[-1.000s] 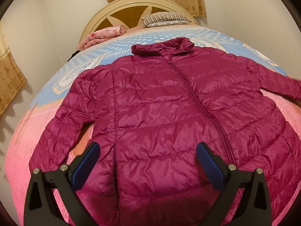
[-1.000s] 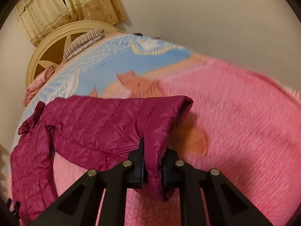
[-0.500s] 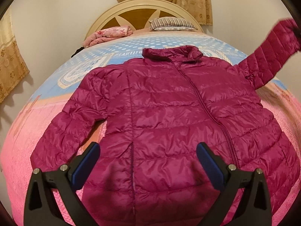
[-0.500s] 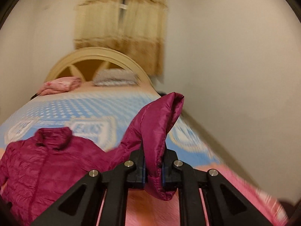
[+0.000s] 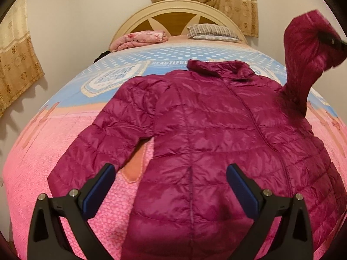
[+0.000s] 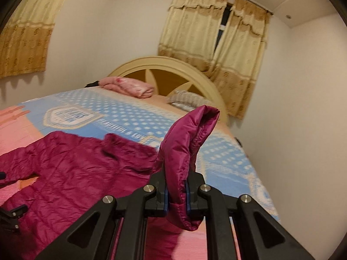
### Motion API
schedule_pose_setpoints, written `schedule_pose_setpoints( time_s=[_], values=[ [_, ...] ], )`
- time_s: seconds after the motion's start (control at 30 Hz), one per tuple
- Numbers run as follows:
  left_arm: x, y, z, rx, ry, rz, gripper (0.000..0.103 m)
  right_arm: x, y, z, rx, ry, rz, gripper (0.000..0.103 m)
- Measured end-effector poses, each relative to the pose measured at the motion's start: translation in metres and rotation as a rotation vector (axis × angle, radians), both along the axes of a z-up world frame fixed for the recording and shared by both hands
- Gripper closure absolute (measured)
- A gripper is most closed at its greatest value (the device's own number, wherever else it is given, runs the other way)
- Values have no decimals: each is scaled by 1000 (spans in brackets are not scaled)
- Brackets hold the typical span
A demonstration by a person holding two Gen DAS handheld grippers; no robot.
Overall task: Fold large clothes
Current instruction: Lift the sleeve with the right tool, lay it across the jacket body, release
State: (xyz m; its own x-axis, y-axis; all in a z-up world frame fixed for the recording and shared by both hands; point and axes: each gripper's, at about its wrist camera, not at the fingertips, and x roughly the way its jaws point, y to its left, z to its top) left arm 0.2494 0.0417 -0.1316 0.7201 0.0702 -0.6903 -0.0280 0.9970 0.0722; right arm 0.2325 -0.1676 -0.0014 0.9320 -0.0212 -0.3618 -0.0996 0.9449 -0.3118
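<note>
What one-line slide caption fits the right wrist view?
Right gripper shut on the magenta jacket's sleeve, lifting it above the jacket body spread on the bed.

One magenta puffer jacket point(image 5: 208, 143) on one bed point(image 5: 54, 151). Two sleeves: one point(image 5: 102, 140) flat on the cover, one point(image 6: 184, 149) lifted. One collar point(image 5: 219, 68). One zip line point(image 5: 253, 119). One striped pillow point(image 5: 211, 31), one folded pink quilt point(image 5: 138, 40), one arched headboard point(image 5: 173, 19). Two curtained windows: one point(image 6: 213, 47) behind the headboard, one point(image 6: 26, 34) on the side wall. Two tools: left tool point(image 5: 170, 183), right tool point(image 6: 176, 191).
</note>
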Motion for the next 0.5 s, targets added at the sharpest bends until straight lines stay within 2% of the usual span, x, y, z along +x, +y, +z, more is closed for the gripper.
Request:
schedule_pose_setpoints(
  time_s=[0.2, 0.5],
  values=[
    [7, 9, 3, 6, -7, 18, 0, 9, 31, -31, 23, 77, 60, 93],
    [18, 32, 12, 34, -20, 67, 0, 30, 92, -98, 16, 224, 162, 93]
  ],
)
